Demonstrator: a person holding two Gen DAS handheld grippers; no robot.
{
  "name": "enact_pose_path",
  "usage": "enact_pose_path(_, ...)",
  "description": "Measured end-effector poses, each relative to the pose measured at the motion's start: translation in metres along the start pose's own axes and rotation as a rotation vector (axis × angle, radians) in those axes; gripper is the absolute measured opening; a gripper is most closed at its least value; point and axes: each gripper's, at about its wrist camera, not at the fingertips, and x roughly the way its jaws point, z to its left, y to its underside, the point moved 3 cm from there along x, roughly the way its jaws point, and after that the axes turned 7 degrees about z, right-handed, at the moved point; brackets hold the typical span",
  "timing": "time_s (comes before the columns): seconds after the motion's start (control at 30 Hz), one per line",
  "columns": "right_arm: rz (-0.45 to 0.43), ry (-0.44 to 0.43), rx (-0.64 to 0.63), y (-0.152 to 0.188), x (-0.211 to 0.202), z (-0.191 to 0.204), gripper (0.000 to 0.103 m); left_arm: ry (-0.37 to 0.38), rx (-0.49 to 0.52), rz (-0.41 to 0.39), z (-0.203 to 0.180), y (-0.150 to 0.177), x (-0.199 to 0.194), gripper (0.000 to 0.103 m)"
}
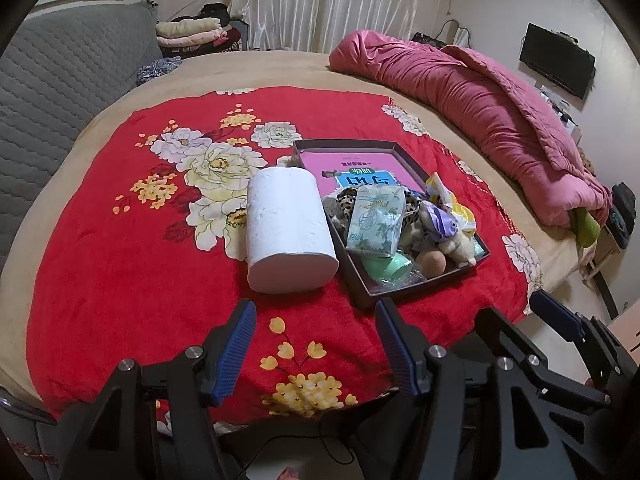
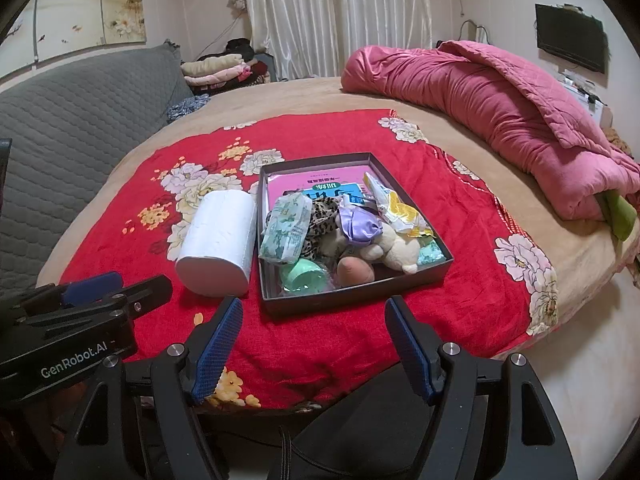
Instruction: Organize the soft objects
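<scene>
On the bed (image 2: 304,92), a red floral blanket (image 2: 460,296) carries a dark tray (image 2: 356,300) heaped with soft things, and a white paper roll (image 2: 218,246) lies outside, touching its left wall. Both the left gripper (image 1: 316,344) and right gripper (image 2: 314,340) hover short of them, jaws wide and empty. The roll looks like the next piece; it probably wants a gentle grip across its middle to avoid crushing it.

Lying on the red flowered blanket (image 2: 120,248): a white roll of paper (image 2: 218,246), just left of a dark shallow cardboard box (image 2: 360,292). In the box: a pale-green tissue pack (image 2: 286,226), a cream plush toy (image 2: 394,248), a pink booklet (image 2: 320,178) beneath. Behind, at right: a bunched pink quilt (image 2: 500,120).
</scene>
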Motion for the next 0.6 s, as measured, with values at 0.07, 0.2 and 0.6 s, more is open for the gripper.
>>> enact_pose_path(0.07, -0.002, -0.001, 0.001, 0.0, 0.0004, 0.0002, 0.075, -0.003, 0.002, 0.002, -0.0001, 0.0003, 0.0003, 0.061)
enact_pose_path(0.2, -0.002, 0.001, 0.007, 0.0004, 0.0015, -0.0003, 0.075, -0.013, 0.008, 0.008, 0.0003, 0.0013, 0.0008, 0.061)
enact_pose_path(0.6, -0.003, 0.004, -0.007, -0.0001, 0.0003, -0.0001, 0.075, -0.034, 0.012, 0.012, 0.0019, 0.0014, 0.0019, 0.061)
